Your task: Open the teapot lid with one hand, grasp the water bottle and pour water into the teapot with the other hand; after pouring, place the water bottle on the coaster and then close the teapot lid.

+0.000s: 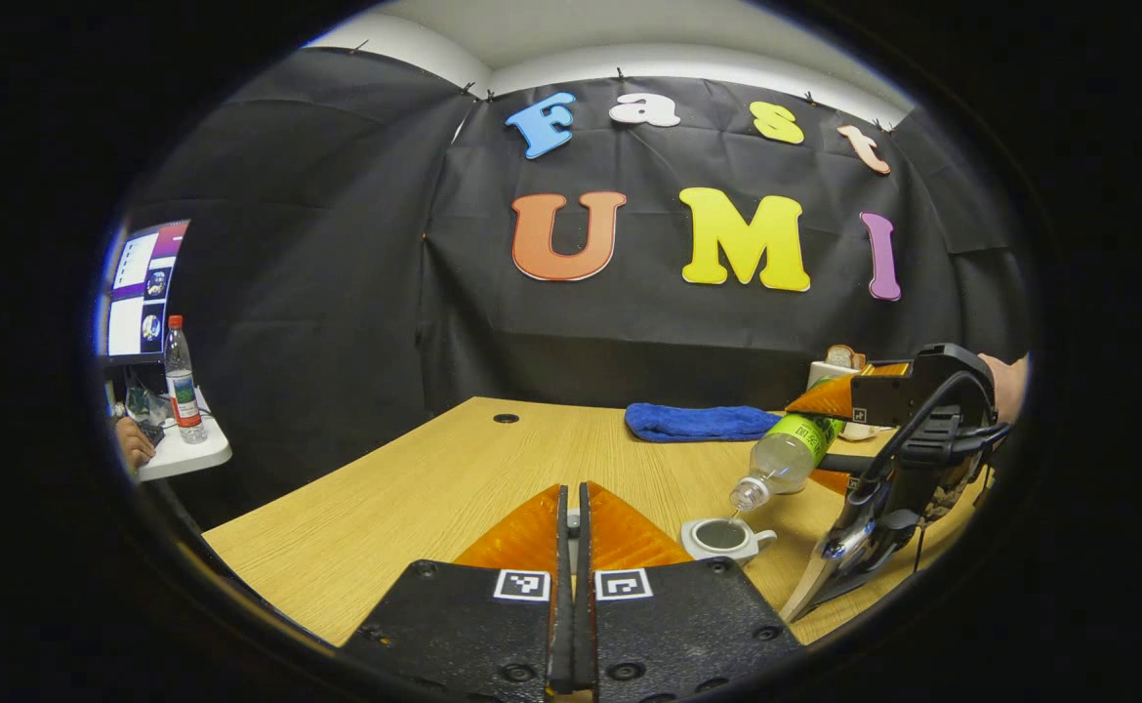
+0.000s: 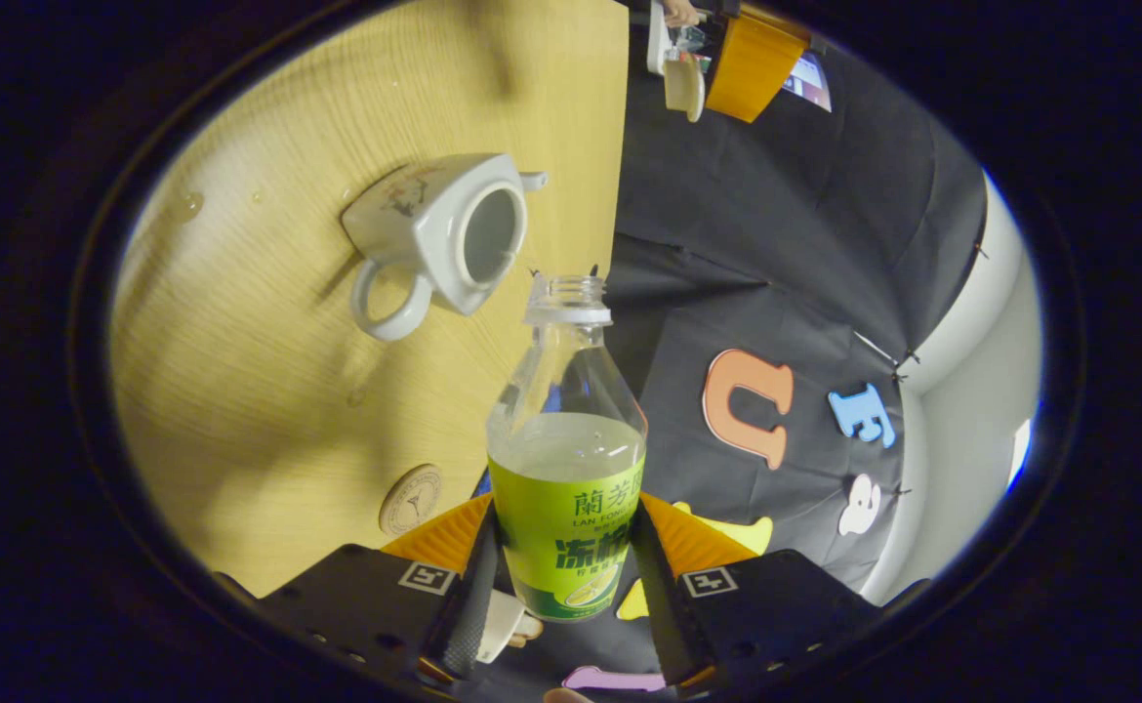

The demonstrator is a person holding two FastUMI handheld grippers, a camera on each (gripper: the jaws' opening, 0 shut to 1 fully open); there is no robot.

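While clamped by both fingers on the green label of the water bottle [image 2: 567, 459], right gripper [image 2: 563, 576] tilts it, uncapped mouth just above the lidless teapot [image 2: 444, 234]. In the left gripper view: left gripper [image 1: 572, 547] pressed together around the thin edge of something, raised over the bench's near edge; a thin trickle from bottle into pot. Coaster [image 2: 410, 499] flat on the bench [image 1: 415, 488], near the teapot. Blue cloth [image 1: 700, 422] along the far edge.
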